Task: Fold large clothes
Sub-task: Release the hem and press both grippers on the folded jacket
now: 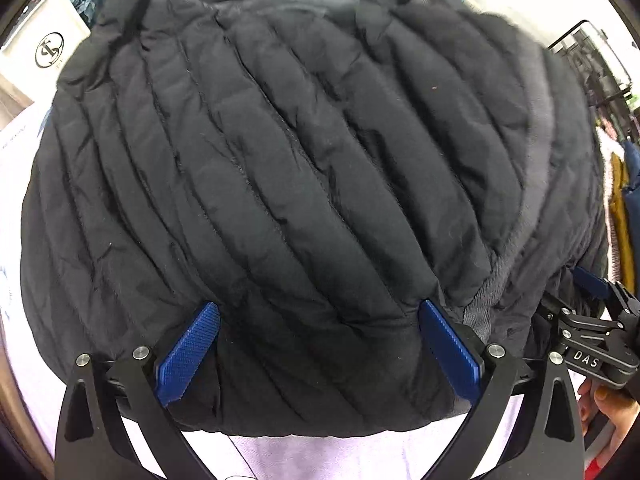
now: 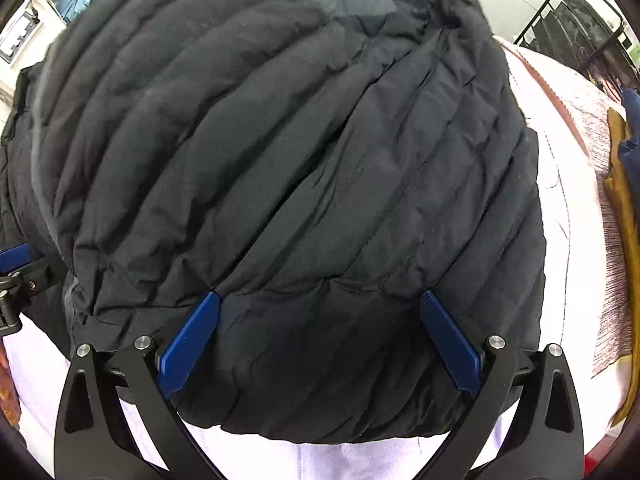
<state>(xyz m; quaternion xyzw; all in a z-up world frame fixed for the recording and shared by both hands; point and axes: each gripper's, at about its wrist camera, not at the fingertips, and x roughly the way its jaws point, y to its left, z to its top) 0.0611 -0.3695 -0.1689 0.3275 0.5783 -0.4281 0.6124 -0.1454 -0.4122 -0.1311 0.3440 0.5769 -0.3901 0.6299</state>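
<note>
A black quilted puffer jacket with a grey lining lies spread on a pale lilac sheet and fills both views. My left gripper is open, its blue fingers wide apart at the jacket's near hem, with padded fabric bulging between them. My right gripper is open in the same way at the near hem further right, its blue fingers straddling the hem. The right gripper also shows at the right edge of the left wrist view.
The lilac sheet shows to the right and below the jacket. A white box with a round logo stands at the far left. A black wire rack is at the back right. Mustard and navy clothes lie at the right edge.
</note>
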